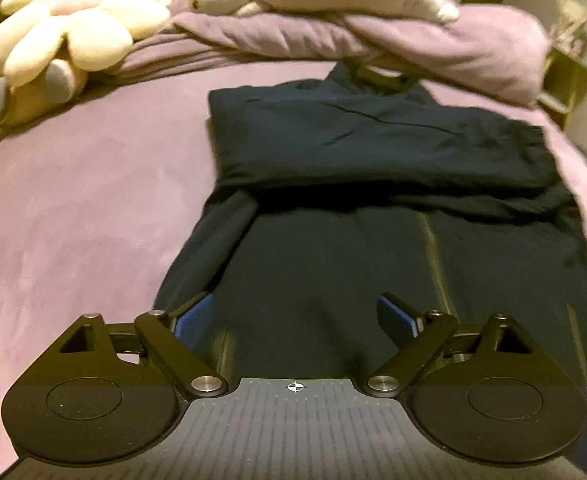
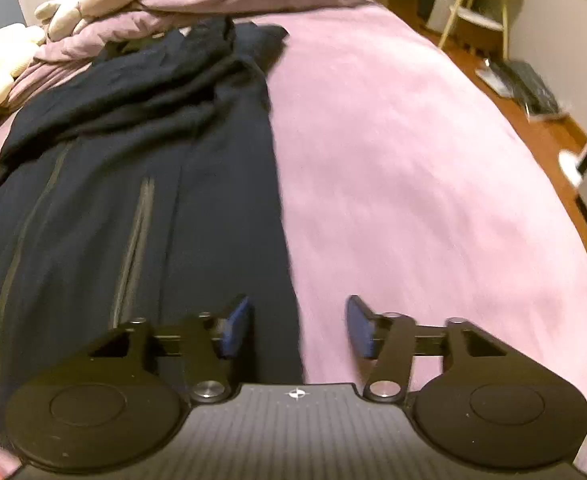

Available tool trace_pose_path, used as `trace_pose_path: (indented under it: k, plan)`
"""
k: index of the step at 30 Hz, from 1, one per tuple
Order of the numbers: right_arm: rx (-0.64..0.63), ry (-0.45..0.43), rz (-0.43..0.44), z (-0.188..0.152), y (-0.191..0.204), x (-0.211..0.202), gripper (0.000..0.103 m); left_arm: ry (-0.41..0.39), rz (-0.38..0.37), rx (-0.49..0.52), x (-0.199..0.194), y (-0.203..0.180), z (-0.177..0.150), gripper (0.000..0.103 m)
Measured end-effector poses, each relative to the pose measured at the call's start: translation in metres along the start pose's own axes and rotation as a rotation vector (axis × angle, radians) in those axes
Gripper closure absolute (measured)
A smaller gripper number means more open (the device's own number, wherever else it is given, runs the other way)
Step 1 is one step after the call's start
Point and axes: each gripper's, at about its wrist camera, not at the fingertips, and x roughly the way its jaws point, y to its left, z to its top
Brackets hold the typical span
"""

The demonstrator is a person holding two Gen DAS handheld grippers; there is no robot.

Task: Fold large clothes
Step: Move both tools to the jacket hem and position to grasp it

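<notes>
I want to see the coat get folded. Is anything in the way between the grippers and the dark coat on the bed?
Nothing visible is. The open left gripper hangs right over the dark navy zip-up coat, and the open right gripper straddles its edge on the pink bedspread. The cream plush toy lies far off.

both views are dim and warm, with a yellowish indoor cast. the dark garment swallows detail, so its folds are hard to read. motion blur smears the pink bedcover and the room's right side. soft shadows lie under the plush toy; the light perhaps comes from overhead. fisheye distortion bends the edges and blackens the corners.
</notes>
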Motion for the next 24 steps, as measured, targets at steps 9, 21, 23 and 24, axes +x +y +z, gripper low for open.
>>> trace_pose_path:
  k: [9, 21, 23, 24]
  plan:
    - [0.059, -0.004, 0.193, -0.035, -0.011, -0.011, 0.022, 0.066, 0.011, -0.170, -0.061, 0.081, -0.082, 0.009]
    - [0.145, 0.098, 0.313, -0.054, -0.023, -0.008, 0.062, 0.205, -0.138, -0.357, -0.057, 0.135, -0.140, 0.025]
    - [0.169, 0.104, 0.355, -0.054, -0.028, -0.007, 0.071, 0.202, -0.145, -0.334, -0.057, 0.136, -0.140, 0.044]
    - [0.185, 0.106, 0.378, -0.054, -0.031, -0.006, 0.071, 0.205, -0.143, -0.327, -0.057, 0.136, -0.139, 0.050]
